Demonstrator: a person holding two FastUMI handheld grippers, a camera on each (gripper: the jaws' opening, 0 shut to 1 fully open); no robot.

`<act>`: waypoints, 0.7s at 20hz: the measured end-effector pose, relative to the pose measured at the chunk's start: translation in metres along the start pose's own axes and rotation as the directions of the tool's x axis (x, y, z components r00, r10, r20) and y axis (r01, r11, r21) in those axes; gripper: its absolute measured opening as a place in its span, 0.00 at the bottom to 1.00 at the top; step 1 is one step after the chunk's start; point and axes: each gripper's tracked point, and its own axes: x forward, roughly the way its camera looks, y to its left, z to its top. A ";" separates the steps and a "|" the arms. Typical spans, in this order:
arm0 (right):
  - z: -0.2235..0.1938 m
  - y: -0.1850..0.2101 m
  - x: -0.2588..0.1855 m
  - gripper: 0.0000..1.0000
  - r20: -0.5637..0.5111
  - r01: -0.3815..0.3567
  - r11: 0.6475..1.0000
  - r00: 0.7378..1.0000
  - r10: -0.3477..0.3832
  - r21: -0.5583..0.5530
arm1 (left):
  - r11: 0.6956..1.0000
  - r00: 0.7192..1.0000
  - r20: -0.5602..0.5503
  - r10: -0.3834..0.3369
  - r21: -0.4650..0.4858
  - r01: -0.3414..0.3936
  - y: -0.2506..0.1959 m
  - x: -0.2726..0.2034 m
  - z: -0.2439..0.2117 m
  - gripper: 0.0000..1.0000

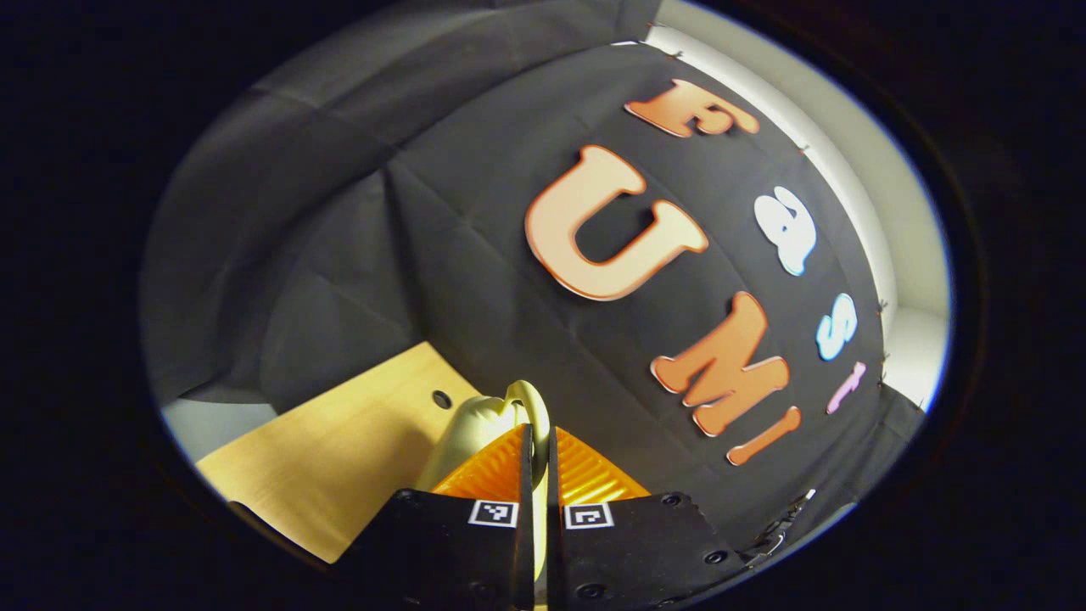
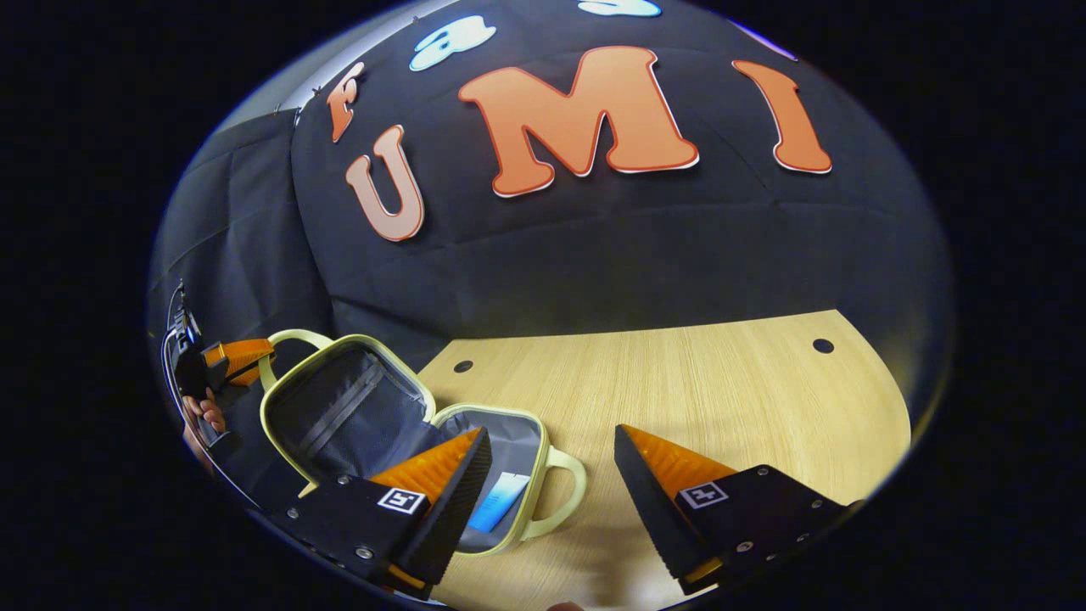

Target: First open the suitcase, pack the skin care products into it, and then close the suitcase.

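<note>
suitcase lying open on the surface

pale-green suitcase (image 2: 356, 424) showing dark lining, blue product (image 2: 501, 501) lying inside; left tool (image 1: 540, 475) pinching its lid handle (image 1: 526, 407); right tool (image 2: 551, 475) hovering spread.

Dim booth, warm light on the wood, strong fisheye bending at the rims.

Both views are sharp in the middle and curve hard toward the edges. In the right gripper view the table (image 2: 696, 382) ahead of the fingers is evenly lit with mild sheen, and soft shadows lie beneath the fingers. In the left gripper view a bright pale wall strip (image 1: 857, 170) glares far right of the tool; the cloth to its left falls into shadow.
</note>
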 end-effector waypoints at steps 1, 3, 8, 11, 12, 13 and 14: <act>0.000 -0.008 -0.002 0.93 0.012 -0.006 1.000 1.000 0.006 -0.002 | 0.999 1.000 -0.017 -0.026 0.020 0.026 -0.020 0.003 -0.013 0.06; 0.009 -0.017 -0.007 0.94 0.038 -0.013 1.000 0.999 0.014 -0.010 | 0.996 0.996 -0.057 -0.067 0.052 0.070 -0.062 0.015 -0.040 0.06; 0.023 -0.042 -0.025 0.94 0.098 -0.009 0.999 0.995 0.012 -0.037 | 0.980 0.974 -0.191 -0.122 0.134 0.149 -0.135 0.037 -0.128 0.06; 0.025 -0.063 -0.034 0.94 0.104 0.005 0.999 0.995 -0.001 -0.044 | 0.973 0.961 -0.253 -0.115 0.166 0.160 -0.151 0.061 -0.184 0.06; 0.025 -0.069 -0.038 0.94 0.108 0.006 0.999 0.994 -0.002 -0.043 | 0.971 0.956 -0.272 -0.110 0.175 0.162 -0.154 0.072 -0.200 0.06; 0.025 -0.077 -0.040 0.94 0.108 0.014 0.999 0.994 -0.009 -0.042 | 0.970 0.950 -0.295 -0.105 0.181 0.163 -0.156 0.081 -0.218 0.06; 0.024 -0.084 -0.045 0.94 0.107 0.015 0.999 0.994 -0.011 -0.041 | 0.968 0.942 -0.321 -0.098 0.187 0.165 -0.155 0.087 -0.234 0.06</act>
